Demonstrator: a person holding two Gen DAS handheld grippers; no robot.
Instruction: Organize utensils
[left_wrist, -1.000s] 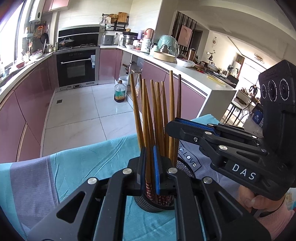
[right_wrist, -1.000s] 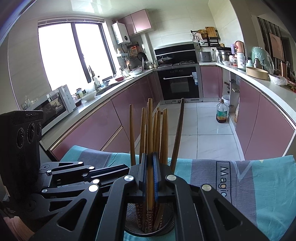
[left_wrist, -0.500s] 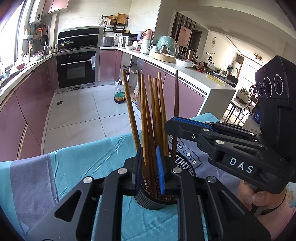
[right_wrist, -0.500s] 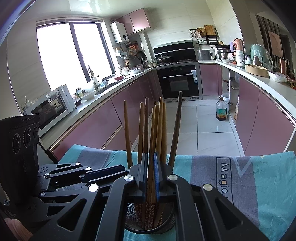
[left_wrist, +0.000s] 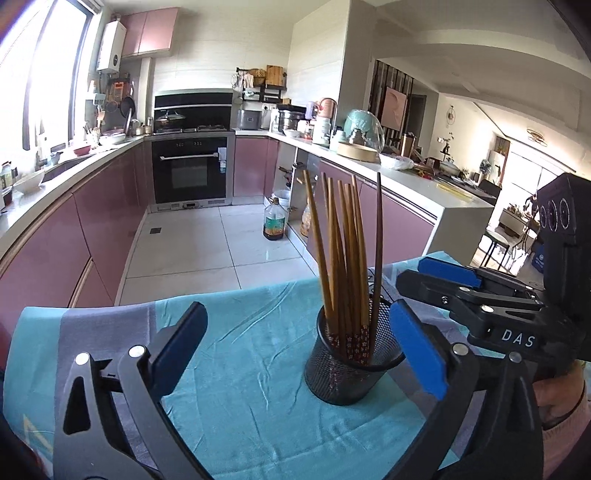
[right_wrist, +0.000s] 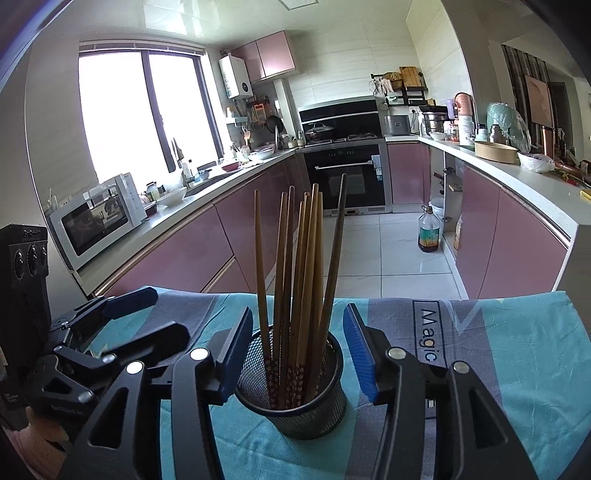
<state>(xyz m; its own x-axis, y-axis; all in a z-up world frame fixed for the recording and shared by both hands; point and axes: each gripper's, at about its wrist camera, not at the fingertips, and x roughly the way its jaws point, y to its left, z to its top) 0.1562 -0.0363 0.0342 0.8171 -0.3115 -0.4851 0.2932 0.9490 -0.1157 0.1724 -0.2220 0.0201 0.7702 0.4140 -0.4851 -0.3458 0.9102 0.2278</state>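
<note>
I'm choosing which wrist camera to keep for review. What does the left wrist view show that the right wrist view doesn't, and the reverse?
Only the left wrist view: the dining area beyond the counter, and the right gripper seen from the side, jaws opening with nothing between them.

Only the right wrist view: the window, the microwave, and the left gripper from the side, jaws opening and empty.

Both: the chopsticks standing in the mesh cup on the blue cloth, the oven, and the oil bottle on the floor.

Left gripper (left_wrist: 295, 343) & right gripper (right_wrist: 299, 354): jaws opening, nothing gripped btwn them.
</note>
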